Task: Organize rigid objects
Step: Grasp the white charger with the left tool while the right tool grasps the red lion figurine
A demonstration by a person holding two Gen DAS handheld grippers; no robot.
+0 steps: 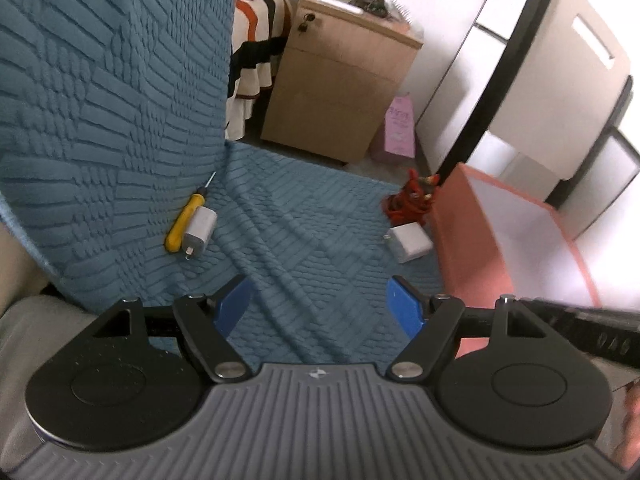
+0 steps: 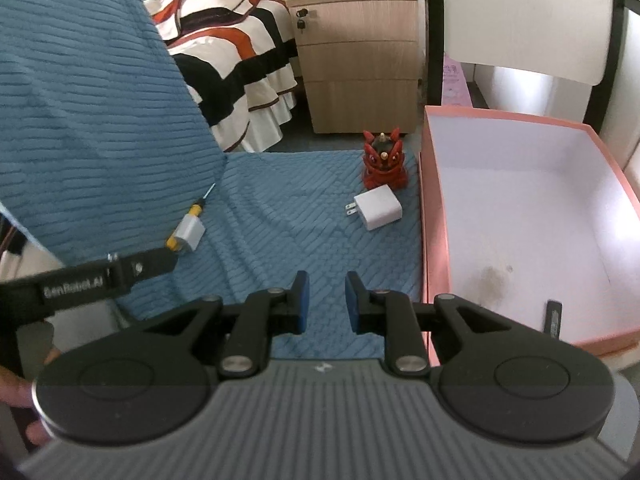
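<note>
A yellow-handled screwdriver point(image 1: 185, 216) lies on the blue textured cover, touching a small white charger point(image 1: 200, 227); both also show in the right wrist view, the screwdriver point(image 2: 195, 209) and the small charger point(image 2: 190, 233). A larger white plug adapter point(image 2: 376, 207) lies near a red figurine point(image 2: 383, 164), beside a pink box point(image 2: 432, 216) with a white inside. They also show in the left wrist view: the adapter point(image 1: 409, 242), the figurine point(image 1: 412, 196), the box point(image 1: 464, 248). My left gripper point(image 1: 320, 308) is open and empty. My right gripper point(image 2: 326, 300) is partly open and empty.
A wooden drawer cabinet point(image 2: 356, 60) stands behind the cover, a striped bed point(image 2: 232, 60) to its left. The blue cover point(image 1: 100, 100) rises steeply on the left. A small dark item point(image 2: 554, 316) lies in the box's near corner. A chair back point(image 2: 516, 16) stands behind the box.
</note>
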